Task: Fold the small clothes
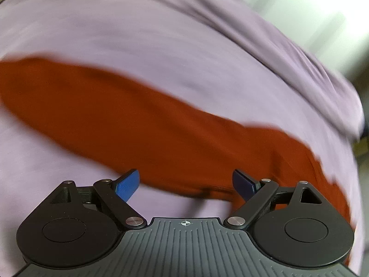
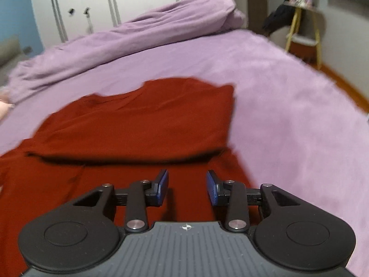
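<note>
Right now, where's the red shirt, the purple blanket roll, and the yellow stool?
red shirt (image 2: pixel 143 124), right wrist view, middle of folded-over part.
purple blanket roll (image 2: pixel 138 37), right wrist view, its middle.
yellow stool (image 2: pixel 293 26), right wrist view, left leg.

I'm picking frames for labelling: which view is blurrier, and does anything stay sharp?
Left wrist view: heavy motion smear across the red garment and purple bedcover; only the left hand-held gripper is crisp. Right wrist view: milder blur, garment edges soft, a dark shadow under its fold; the right hand-held gripper is sharp.
</note>
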